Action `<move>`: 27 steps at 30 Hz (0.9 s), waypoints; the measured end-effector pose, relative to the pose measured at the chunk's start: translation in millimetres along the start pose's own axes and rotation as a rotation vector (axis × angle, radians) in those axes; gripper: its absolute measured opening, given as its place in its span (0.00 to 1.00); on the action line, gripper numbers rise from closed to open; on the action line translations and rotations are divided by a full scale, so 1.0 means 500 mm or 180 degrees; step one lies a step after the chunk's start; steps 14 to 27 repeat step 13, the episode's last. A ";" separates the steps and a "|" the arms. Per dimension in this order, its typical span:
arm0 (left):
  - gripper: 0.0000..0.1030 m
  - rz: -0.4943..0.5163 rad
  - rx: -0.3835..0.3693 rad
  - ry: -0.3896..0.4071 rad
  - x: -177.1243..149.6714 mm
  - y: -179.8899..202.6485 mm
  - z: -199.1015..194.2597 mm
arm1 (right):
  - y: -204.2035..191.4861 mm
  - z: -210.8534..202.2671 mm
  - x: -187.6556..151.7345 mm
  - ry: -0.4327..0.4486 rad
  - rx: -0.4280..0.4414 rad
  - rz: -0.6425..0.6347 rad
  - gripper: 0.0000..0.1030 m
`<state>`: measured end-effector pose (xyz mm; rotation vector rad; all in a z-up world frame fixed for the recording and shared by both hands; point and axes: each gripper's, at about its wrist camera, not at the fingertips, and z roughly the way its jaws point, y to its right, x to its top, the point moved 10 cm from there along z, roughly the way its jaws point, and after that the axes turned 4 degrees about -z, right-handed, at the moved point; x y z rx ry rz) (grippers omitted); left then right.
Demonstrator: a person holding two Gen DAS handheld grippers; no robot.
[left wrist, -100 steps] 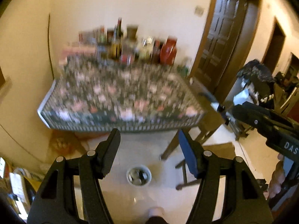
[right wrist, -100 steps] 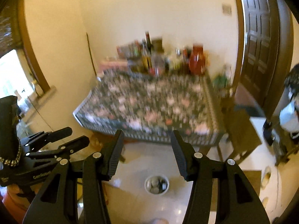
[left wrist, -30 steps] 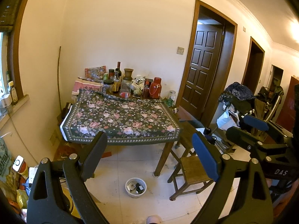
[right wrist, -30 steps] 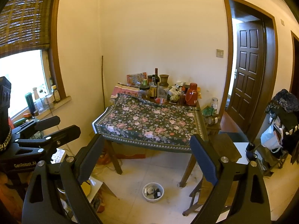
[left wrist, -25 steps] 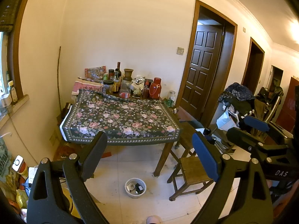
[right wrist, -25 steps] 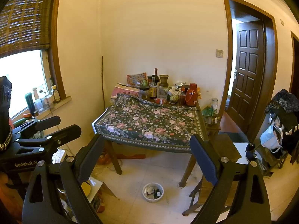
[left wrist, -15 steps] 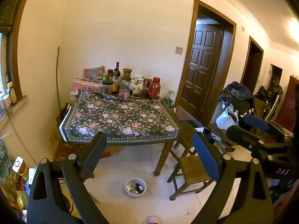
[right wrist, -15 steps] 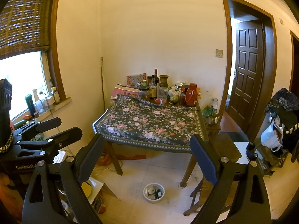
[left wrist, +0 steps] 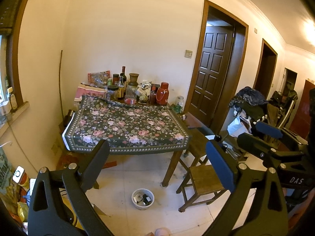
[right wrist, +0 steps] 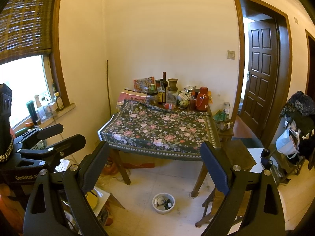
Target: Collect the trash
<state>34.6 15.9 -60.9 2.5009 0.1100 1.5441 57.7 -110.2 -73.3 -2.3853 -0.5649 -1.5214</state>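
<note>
A: Black plastic, both fingers. In the left wrist view the left gripper has its jaws spread wide and opening; nothing lies between them, and one inner pad is blue.

B: What does it touch?

A: Nothing. Beyond it on the tiled floor stands a small round white bowl, holding a few small items too blurred to name. It sits near a leg of the wooden table, which is draped in a dark floral tablecloth.

B: Other containers?

A: Bottles and jars crowd the far edge of the table against the wall, with a red flask among them. A low square wooden stool stands just beside the table. The right gripper shows at the right edge, its fingers apart.

B: And the right wrist view?

A: The right gripper is likewise spread wide and empty, with a blue pad on one finger. The left gripper shows at the left edge, fingers parted. The white bowl sits on the floor below the front of the table, well apart from both tools. The tablecloth hangs over the front edge, and the flask stands at the rear. A woven blind covers the upper window.
</note>
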 end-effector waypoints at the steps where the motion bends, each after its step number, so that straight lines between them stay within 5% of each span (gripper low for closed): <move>1: 0.96 -0.0001 0.0000 -0.0002 0.000 -0.001 0.000 | -0.001 0.001 -0.001 0.0000 -0.0001 0.0000 0.89; 27: 0.96 -0.0041 0.0025 -0.0055 0.008 -0.018 0.028 | 0.006 0.052 0.005 -0.0082 0.0040 0.0063 0.89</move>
